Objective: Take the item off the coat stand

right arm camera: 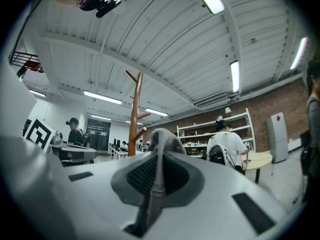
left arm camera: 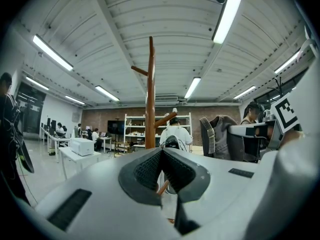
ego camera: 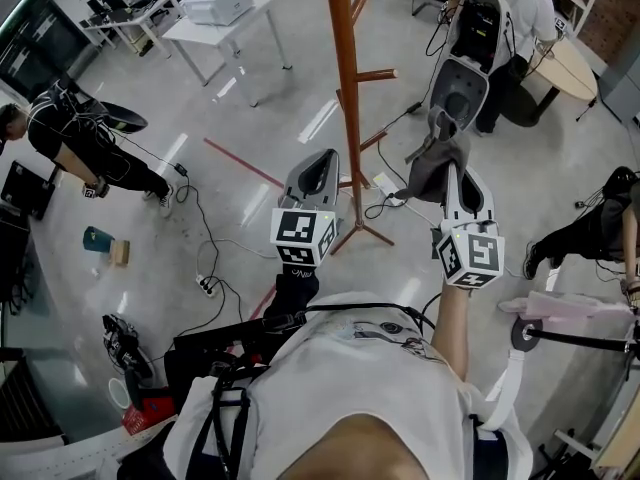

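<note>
The brown wooden coat stand (ego camera: pixel 345 88) rises from the floor just ahead of me, its pegs bare. A grey cloth item (ego camera: pixel 436 160) hangs free of the stand to its right, with my right gripper (ego camera: pixel 447 173) shut on it. In the right gripper view a fold of the cloth (right arm camera: pixel 161 140) is pinched between the pads, and the stand (right arm camera: pixel 134 119) is off to the left. My left gripper (ego camera: pixel 322 160) is shut and empty, close to the pole's left side. In the left gripper view the stand (left arm camera: pixel 150 99) is straight ahead and the cloth (left arm camera: pixel 216 136) is at the right.
The stand's feet (ego camera: pixel 365 230) spread on the floor among cables and a power strip (ego camera: pixel 388 186). A chair (ego camera: pixel 468 53) and a person are behind the cloth. A white table (ego camera: pixel 218 23) stands far left, with people (ego camera: pixel 85 143) nearby. Another person (ego camera: pixel 595 228) sits at the right.
</note>
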Tool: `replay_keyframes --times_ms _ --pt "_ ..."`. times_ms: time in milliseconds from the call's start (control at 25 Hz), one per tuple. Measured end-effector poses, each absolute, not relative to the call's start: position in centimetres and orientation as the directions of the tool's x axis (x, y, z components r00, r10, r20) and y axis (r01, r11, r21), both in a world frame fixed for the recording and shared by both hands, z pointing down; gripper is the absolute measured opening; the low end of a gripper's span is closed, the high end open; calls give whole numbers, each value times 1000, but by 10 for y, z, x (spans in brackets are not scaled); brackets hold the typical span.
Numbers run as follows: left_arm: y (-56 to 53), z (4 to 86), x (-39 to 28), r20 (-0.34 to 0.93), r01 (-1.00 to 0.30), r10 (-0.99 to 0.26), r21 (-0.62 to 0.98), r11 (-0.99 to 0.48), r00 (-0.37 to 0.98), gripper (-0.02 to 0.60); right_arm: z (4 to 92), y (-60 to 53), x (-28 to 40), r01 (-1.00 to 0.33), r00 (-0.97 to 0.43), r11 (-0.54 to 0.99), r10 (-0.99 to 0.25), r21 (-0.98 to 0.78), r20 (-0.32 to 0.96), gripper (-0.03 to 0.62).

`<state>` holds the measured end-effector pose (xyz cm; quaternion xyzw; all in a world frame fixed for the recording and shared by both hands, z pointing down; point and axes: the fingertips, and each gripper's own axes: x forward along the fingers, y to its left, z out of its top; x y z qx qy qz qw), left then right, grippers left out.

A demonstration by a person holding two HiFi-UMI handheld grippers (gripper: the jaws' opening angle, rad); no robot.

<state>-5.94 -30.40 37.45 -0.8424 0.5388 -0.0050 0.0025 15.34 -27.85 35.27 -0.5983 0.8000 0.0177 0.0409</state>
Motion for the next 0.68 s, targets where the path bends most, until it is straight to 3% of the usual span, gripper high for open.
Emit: replay_keyframes --times_ms 680 --pt "-307 376 -62 10 -914 -914 11 -406 406 5 352 -283 150 -953 -300 301 -950 -8 -82 15"
